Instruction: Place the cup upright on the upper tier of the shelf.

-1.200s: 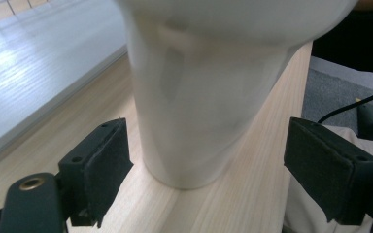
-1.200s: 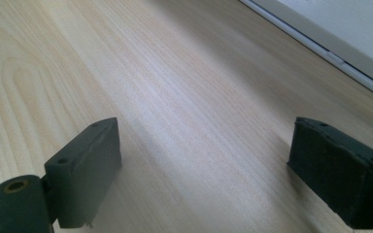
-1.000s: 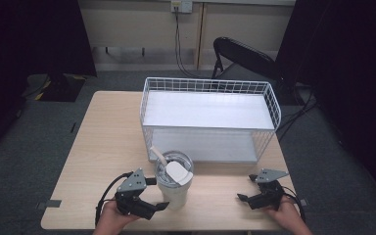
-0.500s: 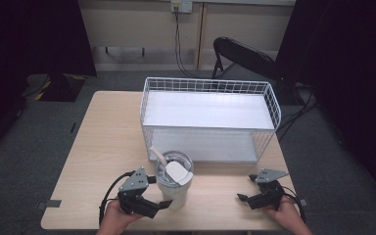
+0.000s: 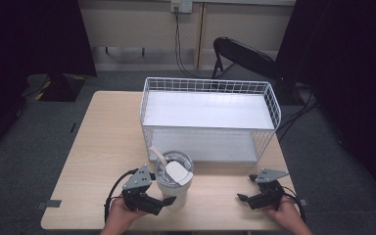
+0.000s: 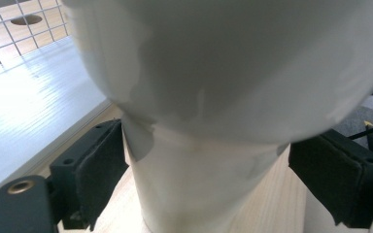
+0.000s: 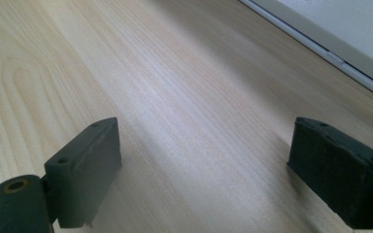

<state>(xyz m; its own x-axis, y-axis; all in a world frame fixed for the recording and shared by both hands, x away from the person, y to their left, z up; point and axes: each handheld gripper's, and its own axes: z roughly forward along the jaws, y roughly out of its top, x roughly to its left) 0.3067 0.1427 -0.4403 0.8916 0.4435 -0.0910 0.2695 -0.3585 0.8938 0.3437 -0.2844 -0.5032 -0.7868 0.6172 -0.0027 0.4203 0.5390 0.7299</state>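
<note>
— How does the cup (image 5: 174, 185) stand?
— Upright on the table (image 5: 98, 147), straw (image 5: 157, 156) tilting left, just before the wire basket (image 5: 208, 117).
— Grippers?
— Left gripper (image 5: 164, 203) jaws have just been opening, straddling it; right gripper (image 5: 241, 198) is spread, empty.

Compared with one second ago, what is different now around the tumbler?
The left hand-held gripper has just been opening its jaws: the white tumbler stands between them on the table, and a gap shows beside the right pad. The tumbler, the wire basket and the right hand-held gripper stayed where they were.
</note>
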